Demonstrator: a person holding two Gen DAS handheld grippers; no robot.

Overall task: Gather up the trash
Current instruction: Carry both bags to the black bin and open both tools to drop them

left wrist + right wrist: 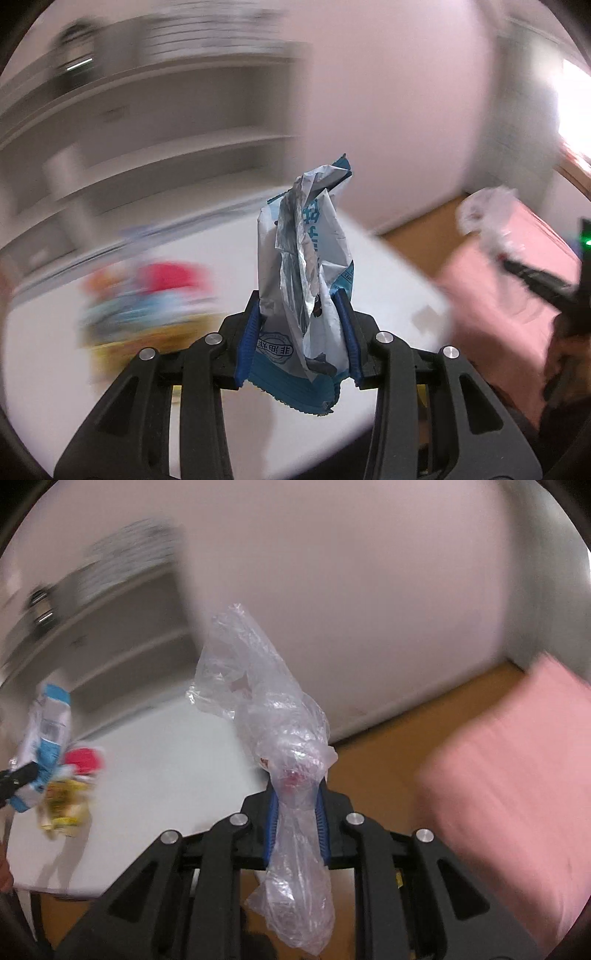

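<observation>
My left gripper (300, 314) is shut on a crumpled blue and silver snack wrapper (306, 258), held above the white table (388, 280). The wrapper also shows at the left of the right wrist view (44, 731). My right gripper (295, 794) is shut on a crumpled clear plastic bag (269, 716), held past the table's right edge, over the wooden floor (388, 760). That bag also shows in the left wrist view (487, 214). More trash lies on the table: a red, yellow and blue heap of packets (147, 295), also in the right wrist view (74, 786).
A pink bin or box (517, 794) stands on the floor to the right of the table; it also shows in the left wrist view (509, 280). A grey shelf unit (147, 129) and a white wall (369, 590) stand behind. Both views are motion-blurred.
</observation>
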